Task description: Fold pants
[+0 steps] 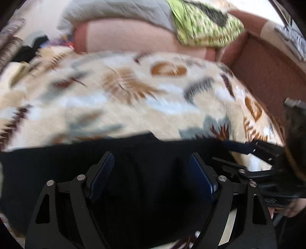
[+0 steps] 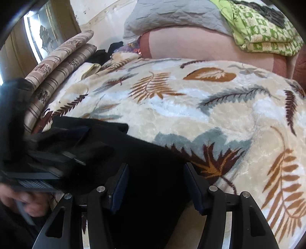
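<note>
With both the left tongs [image 1: 151,168] and right tongs [image 2: 155,182] gaping empty over the black fabric pants [image 1: 133,153] on the leaf-patterned fleece blanket [image 2: 191,107], close each squarely on one edge layer before lifting together.

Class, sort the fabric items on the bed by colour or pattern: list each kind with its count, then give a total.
Black pants: 1
Leaf-print blanket: 1
Green patterned cloth: 1
Grey quilted pillow: 1
Pink pillow: 1
Brown striped cushions: 2
Total: 7
</note>
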A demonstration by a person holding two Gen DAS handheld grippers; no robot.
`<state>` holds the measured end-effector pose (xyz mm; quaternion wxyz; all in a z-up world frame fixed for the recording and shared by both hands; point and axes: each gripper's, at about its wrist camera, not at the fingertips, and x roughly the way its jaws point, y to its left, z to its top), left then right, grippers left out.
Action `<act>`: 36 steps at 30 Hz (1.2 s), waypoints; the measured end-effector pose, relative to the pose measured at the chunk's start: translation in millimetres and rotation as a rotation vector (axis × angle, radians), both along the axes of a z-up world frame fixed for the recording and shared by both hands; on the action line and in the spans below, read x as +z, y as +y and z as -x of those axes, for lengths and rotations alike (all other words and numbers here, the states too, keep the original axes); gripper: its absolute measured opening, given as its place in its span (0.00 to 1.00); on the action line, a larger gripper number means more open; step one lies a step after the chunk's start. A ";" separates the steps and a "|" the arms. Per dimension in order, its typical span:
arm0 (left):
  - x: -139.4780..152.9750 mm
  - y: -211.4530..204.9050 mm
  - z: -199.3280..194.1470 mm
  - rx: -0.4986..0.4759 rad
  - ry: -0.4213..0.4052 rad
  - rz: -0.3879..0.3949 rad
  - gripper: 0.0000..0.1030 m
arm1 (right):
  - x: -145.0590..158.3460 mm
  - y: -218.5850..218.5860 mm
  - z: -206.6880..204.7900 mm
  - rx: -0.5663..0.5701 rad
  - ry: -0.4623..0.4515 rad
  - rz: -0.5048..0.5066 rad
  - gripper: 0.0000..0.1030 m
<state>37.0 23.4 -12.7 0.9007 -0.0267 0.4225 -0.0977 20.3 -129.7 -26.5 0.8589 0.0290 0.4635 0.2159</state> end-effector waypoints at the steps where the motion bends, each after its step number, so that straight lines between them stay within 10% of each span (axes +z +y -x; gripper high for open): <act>1: 19.9 14.3 9.8 0.022 -0.035 0.021 0.79 | 3.4 -0.2 0.6 -0.009 -0.012 -0.003 0.56; 7: 80.1 142.2 78.6 0.172 -0.035 0.252 0.80 | 29.3 -2.5 14.4 -0.052 -0.134 -0.035 0.56; 15: -37.0 259.7 120.4 0.466 0.261 0.865 0.80 | 26.2 9.5 21.0 -0.030 -0.135 -0.018 0.56; 31: -70.0 275.1 102.2 0.463 0.203 1.068 0.79 | 20.7 17.5 22.8 -0.003 -0.143 0.009 0.56; 35: -61.0 269.6 104.4 0.542 0.254 0.897 0.24 | 20.4 18.1 22.6 -0.001 -0.143 0.010 0.56; 36: -58.0 267.5 104.4 0.537 0.249 0.864 0.22 | 20.2 18.1 22.5 -0.003 -0.142 0.010 0.56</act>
